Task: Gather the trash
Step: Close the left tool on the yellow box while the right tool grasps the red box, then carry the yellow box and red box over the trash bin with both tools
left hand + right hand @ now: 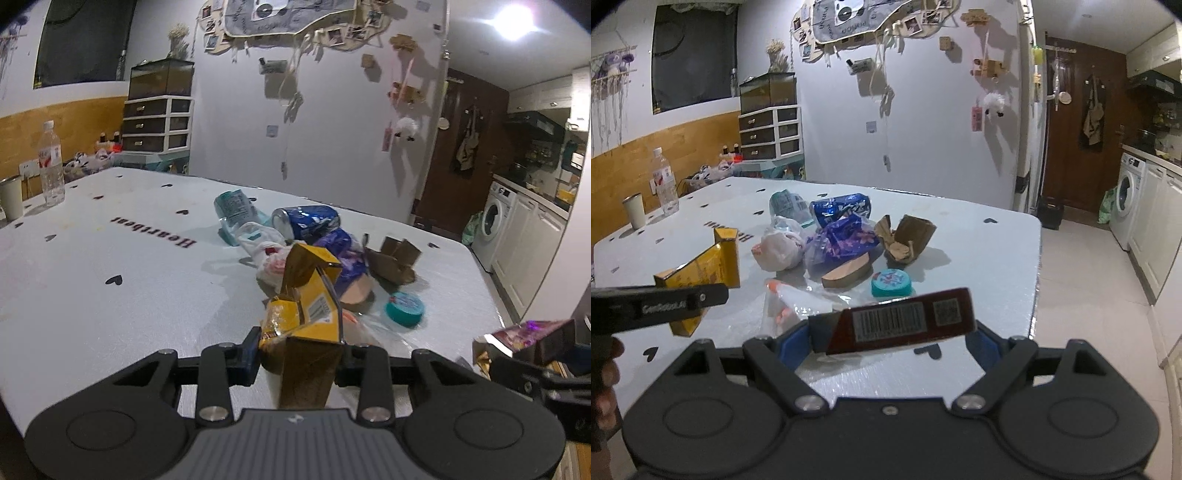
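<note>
The left hand-held gripper (301, 354) has its jaws drawn narrow and clamped on a yellow box (308, 295), which is raised above the counter (110, 314) on the near side of the trash pile. The box's long axis runs forward along the fingers, its torn-open end toward the blue can (306, 221); its near end is hidden behind the gripper body. The right hand-held gripper (894, 332) stands wide, its pads pressing the ends of a red box (905, 321). This box lies crosswise between the fingers, barcode face up, nearer than the teal lid (891, 282). Its left end is dark and hard to make out. The remaining trash lies beyond both boxes.
</note>
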Demonstrator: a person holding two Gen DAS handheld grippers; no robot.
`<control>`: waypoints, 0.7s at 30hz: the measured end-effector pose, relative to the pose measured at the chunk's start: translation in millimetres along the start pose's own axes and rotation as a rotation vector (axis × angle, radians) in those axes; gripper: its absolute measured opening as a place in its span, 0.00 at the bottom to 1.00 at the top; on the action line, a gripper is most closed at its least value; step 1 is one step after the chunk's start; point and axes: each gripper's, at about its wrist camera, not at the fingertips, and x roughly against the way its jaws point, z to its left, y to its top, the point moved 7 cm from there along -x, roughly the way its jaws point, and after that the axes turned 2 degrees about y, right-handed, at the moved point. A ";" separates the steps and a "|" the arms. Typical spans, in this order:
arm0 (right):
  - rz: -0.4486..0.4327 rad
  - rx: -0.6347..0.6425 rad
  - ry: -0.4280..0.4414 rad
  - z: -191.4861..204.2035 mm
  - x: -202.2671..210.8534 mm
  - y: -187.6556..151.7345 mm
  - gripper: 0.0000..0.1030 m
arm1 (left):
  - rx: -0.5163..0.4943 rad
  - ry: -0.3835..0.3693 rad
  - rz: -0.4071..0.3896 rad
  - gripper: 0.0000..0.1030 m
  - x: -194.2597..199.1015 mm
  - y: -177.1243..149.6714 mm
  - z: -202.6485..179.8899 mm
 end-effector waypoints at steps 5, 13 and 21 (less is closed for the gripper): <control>-0.020 -0.013 -0.007 -4.1 22.8 -4.8 0.86 | -0.016 -0.010 -0.009 0.37 26.3 -8.2 -7.7; -0.059 -0.018 -0.039 -11.2 59.2 -10.0 0.86 | -0.044 -0.036 -0.044 0.36 64.3 -17.2 -24.0; -0.083 -0.048 -0.079 -28.7 90.6 -21.1 0.86 | -0.061 -0.074 -0.061 0.36 86.9 -24.3 -41.0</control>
